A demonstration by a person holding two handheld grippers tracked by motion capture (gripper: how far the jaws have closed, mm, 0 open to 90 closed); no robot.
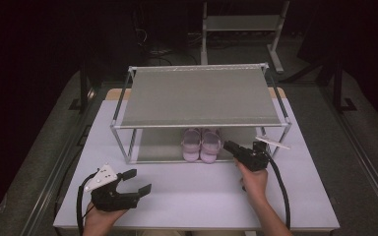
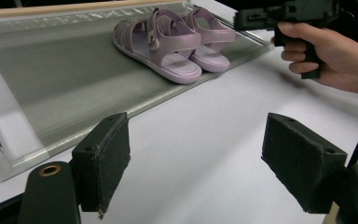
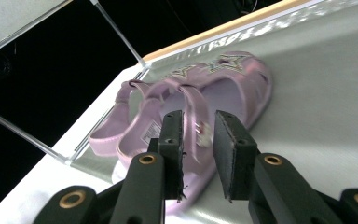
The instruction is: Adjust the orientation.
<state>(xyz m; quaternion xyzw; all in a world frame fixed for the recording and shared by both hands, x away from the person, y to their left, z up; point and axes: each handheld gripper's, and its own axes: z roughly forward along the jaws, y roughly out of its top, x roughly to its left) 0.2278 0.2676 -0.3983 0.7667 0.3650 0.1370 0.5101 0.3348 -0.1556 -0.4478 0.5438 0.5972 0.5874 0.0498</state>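
A pair of lilac sandals (image 1: pixel 202 144) stands side by side on the lower shelf (image 1: pixel 157 145) of a grey metal-framed rack, near its front right edge, toes pointing inward. My right gripper (image 1: pixel 228 146) hovers just to the right of the sandals (image 2: pixel 168 42), aimed at them and apart from them. In the right gripper view its jaws (image 3: pixel 199 115) stand a narrow gap apart, with nothing pressed between the pads; the sandals (image 3: pixel 214 88) lie just beyond. My left gripper (image 1: pixel 139 180) rests low over the table at front left, its jaws (image 2: pixel 198 126) wide open and empty.
The rack's upper shelf (image 1: pixel 197 93) overhangs the sandals. Its thin corner posts (image 1: pixel 120 142) stand at the front. A white tag (image 1: pixel 273 142) sticks out by the right post. The white table (image 1: pixel 202 196) stretches before the rack. Another frame (image 1: pixel 241 24) stands behind, in the dark.
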